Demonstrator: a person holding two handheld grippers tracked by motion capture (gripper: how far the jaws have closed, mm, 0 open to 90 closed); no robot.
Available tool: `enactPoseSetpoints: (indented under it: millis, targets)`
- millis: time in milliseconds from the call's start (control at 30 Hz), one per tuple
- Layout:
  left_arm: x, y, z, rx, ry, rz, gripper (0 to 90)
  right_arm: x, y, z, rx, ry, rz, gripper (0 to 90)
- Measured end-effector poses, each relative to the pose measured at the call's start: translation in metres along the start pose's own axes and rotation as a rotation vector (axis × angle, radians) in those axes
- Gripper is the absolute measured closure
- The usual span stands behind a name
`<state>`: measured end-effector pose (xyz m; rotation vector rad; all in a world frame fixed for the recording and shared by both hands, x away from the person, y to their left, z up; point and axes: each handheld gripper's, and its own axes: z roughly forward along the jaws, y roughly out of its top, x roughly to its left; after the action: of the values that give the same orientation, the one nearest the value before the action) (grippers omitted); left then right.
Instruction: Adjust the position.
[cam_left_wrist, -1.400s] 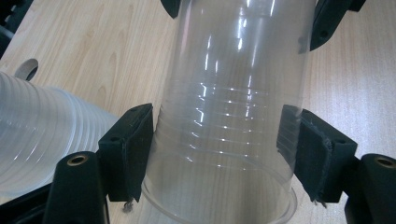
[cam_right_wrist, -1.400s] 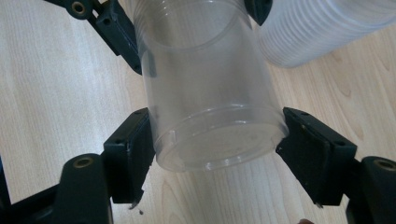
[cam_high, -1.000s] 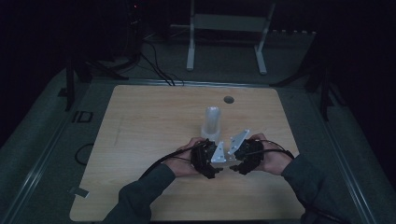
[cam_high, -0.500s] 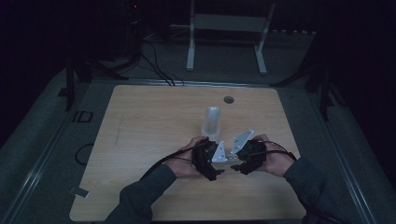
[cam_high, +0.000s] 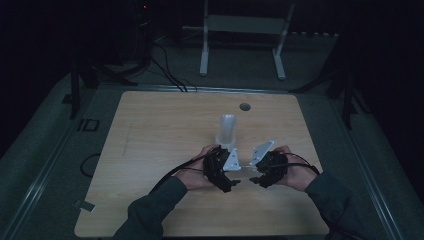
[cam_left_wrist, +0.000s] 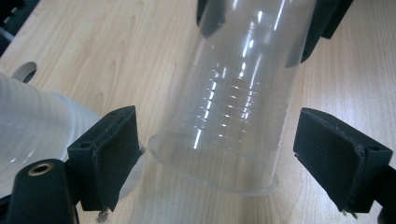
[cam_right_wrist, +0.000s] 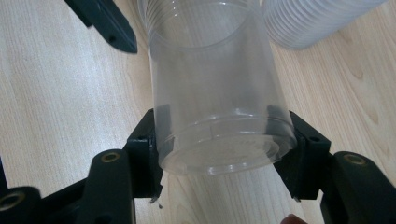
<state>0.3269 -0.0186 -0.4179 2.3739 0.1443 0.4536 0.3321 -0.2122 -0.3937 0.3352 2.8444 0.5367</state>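
**Cup passed to the right, left lets go**

The tabletop (cam_high: 150, 150) carries a stack of cups (cam_high: 226, 131) standing upside down just past the hands, at about 12 o'clock from them, parked within easy reach for the next pull. One clear cup (cam_right_wrist: 212, 88) lies level between the two tools, at 6 o'clock from the stack. The right hand-held gripper (cam_right_wrist: 219, 154) clamps its base end so it stays off the wood. The left hand-held gripper (cam_left_wrist: 224, 154) has just been opening; its jaws stand wide on either side of the rim, clear of it, probably so the cup can come away freely.
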Motion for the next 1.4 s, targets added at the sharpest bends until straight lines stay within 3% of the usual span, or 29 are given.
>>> enactPoseSetpoints:
  millis: [233,533,933,1400]
  targets:
    - [0.009,0.000,-0.009,-0.046,-0.005,-0.057,17.8,0.000,-0.005,0.002,0.009,-0.007,0.020,41.2]
    - [0.017,-0.003,-0.017,-0.087,0.035,-0.134,23.0,-0.002,-0.010,0.002,0.018,-0.032,0.031,41.2]
    - [0.020,-0.005,-0.020,-0.126,0.050,-0.223,29.8,-0.003,-0.023,0.004,0.012,-0.085,0.119,41.1]
    - [0.023,-0.013,-0.019,-0.174,0.031,-0.322,30.4,0.005,-0.036,0.007,-0.071,-0.150,0.262,41.2]
